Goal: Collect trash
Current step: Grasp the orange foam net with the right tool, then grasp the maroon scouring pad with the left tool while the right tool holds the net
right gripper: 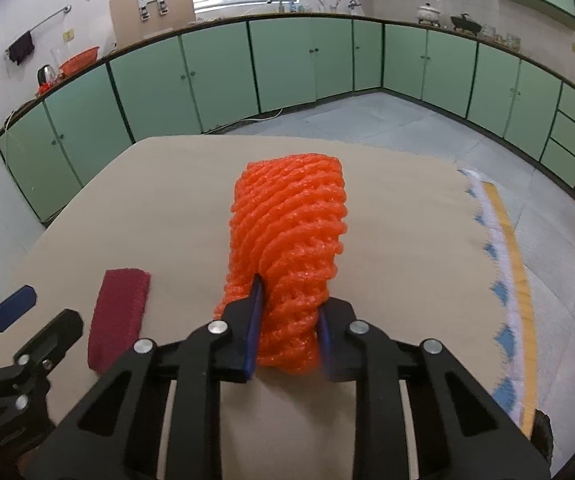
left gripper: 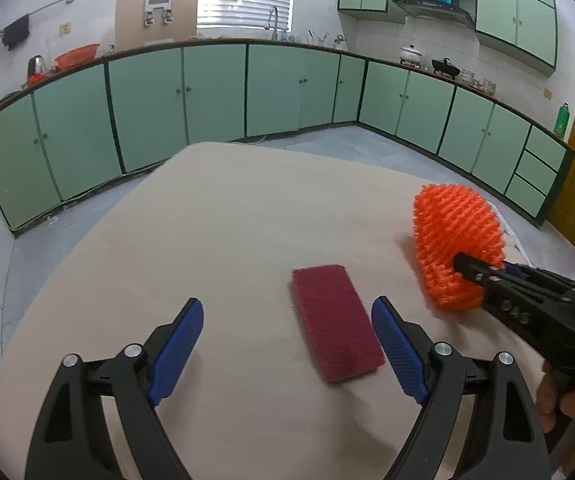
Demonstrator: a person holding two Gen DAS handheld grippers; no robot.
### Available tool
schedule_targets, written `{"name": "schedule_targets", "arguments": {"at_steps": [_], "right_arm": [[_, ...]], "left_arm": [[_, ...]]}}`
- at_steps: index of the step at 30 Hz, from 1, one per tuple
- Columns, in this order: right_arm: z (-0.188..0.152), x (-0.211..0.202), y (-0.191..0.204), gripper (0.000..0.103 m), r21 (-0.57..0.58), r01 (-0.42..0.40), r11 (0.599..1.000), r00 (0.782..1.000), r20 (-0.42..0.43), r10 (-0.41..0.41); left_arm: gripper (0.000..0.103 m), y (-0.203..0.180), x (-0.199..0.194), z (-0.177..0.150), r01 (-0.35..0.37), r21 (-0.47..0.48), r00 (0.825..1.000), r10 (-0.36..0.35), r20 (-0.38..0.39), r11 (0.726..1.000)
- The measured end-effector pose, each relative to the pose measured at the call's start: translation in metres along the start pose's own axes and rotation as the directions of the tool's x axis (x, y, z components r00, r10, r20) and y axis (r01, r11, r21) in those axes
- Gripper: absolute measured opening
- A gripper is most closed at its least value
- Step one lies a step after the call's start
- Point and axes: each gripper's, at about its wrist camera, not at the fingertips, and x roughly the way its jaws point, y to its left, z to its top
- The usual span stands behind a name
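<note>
My right gripper [right gripper: 289, 320] is shut on an orange foam net sleeve [right gripper: 291, 232], pinching its near end and holding it over the beige table [right gripper: 407, 200]. The sleeve also shows at the right of the left wrist view [left gripper: 457, 244], with the right gripper [left gripper: 483, 270] clamped on it. A dark red scouring pad [left gripper: 337, 324] lies flat on the table between the blue fingertips [left gripper: 391, 336] of my open, empty left gripper [left gripper: 287, 340]. The pad shows at lower left in the right wrist view [right gripper: 119, 316].
Green kitchen cabinets [left gripper: 215, 92] line the walls beyond the table, with grey floor [right gripper: 367, 116] between. A white cloth with a yellow stripe and blue trim [right gripper: 511, 280] hangs at the table's right edge. The left gripper [right gripper: 11, 332] shows at lower left of the right view.
</note>
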Motion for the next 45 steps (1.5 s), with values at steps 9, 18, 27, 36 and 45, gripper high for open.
{"name": "schedule_targets", "arguments": {"at_steps": [9,18,27,36,45], "right_arm": [[-0.01,-0.029,-0.029,0.022,0.037,0.009,0.999,1.0,0.023,-0.01],[-0.013,-0.043,-0.037,0.022,0.064,0.008,0.998,0.999,0.037,-0.011],[-0.017,-0.051,-0.04,0.022,0.083,0.016,0.996,0.999,0.038,-0.019],[-0.014,-0.08,-0.038,0.022,0.087,0.022,0.996,0.998,0.058,-0.027],[-0.023,-0.135,-0.049,0.022,0.121,0.016,0.993,0.993,0.111,-0.03]], "left_arm": [[0.084,-0.019,0.024,0.002,0.005,0.019,0.996,-0.004,-0.084,1.0],[0.047,-0.019,0.034,-0.001,0.015,-0.02,0.989,-0.018,-0.144,1.0],[0.043,-0.021,0.018,-0.004,0.025,-0.026,0.994,-0.027,-0.106,0.999],[0.043,-0.046,-0.034,0.006,0.07,0.033,0.997,-0.07,-0.02,0.997],[0.043,-0.074,-0.086,0.014,0.154,0.084,0.987,-0.158,0.039,0.984]]}}
